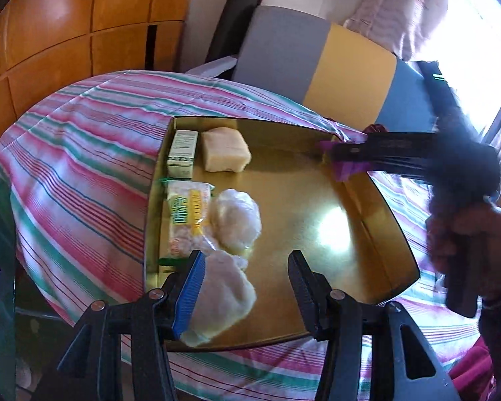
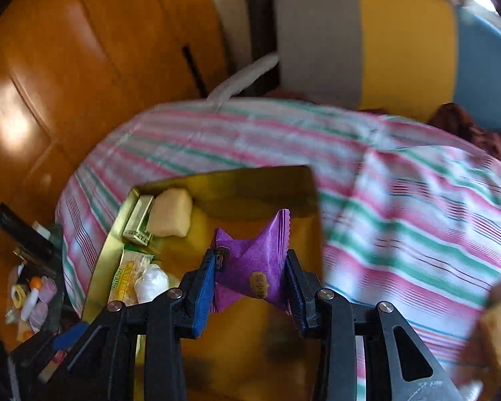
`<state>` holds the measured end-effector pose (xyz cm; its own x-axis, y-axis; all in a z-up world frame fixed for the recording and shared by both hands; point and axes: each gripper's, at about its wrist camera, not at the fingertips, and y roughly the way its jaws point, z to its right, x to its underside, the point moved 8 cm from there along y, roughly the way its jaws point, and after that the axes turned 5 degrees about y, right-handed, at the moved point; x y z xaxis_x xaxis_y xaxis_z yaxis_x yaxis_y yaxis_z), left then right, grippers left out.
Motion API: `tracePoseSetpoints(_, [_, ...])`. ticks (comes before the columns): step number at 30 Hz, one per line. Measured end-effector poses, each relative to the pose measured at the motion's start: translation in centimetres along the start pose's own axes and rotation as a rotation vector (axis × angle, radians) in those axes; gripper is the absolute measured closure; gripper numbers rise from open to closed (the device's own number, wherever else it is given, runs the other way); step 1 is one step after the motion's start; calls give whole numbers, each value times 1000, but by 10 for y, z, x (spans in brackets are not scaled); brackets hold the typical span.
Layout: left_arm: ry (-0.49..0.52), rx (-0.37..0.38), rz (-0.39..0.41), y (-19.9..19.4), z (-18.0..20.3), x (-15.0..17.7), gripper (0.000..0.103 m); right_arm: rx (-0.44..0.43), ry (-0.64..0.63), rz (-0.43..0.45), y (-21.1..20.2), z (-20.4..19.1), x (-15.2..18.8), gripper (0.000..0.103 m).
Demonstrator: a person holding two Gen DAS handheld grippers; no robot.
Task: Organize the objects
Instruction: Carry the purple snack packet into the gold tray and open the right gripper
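The striped cloth (image 1: 83, 167) covered the surface that carried everything; whether this was a bed or a counter could not be told. The gold tray (image 1: 317, 200) lay on the cloth and served as the landmark for all positions below.

Along the tray's left wall, from the far corner toward the camera in the left wrist view, stood a green-and-white box (image 1: 182, 153), then a yellow-and-green snack packet (image 1: 187, 220). A pale block (image 1: 225, 149) lay just beside the box, on its inner side. A clear bag of white contents (image 1: 237, 220) lay touching the snack packet on its inner side. A white wrapped bundle (image 1: 222, 297) lay at the tray's near left part.

The left gripper (image 1: 247, 287) hung over the tray's near edge with its jaws apart. The blue pad touched the white wrapped bundle; the black finger stood clear of it, over bare tray floor.

The right gripper (image 2: 250, 277) was clamped on a purple packet (image 2: 250, 267), both pads pressing its sides. In the right wrist view the packet hung above the tray's middle. In the left wrist view the right gripper reached in over the tray's far right rim, blurred, with a hand (image 1: 464, 234) on its handle.
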<state>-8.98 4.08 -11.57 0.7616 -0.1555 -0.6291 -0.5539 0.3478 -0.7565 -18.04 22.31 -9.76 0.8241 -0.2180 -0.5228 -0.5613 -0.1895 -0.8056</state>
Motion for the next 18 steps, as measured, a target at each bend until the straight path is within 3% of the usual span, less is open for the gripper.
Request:
tracePoseSetpoints(6, [-46,7,-8,6,-15,-1,51,14,-7,-100,69,-26,-13,63])
tracePoseSetpoints(9, [-65,3,-15,9,-21,0,51,-14,24,-103,92,-33,-24,57])
tracePoseSetpoints(12, [-73,0,-21,12,-23,2,51,-33,41,-97,97,-37,-32,46])
tracePoseSetpoints(18, [-71,-9,-22,12,-25,3,51,-53,60,-49,76,-28,-31,41])
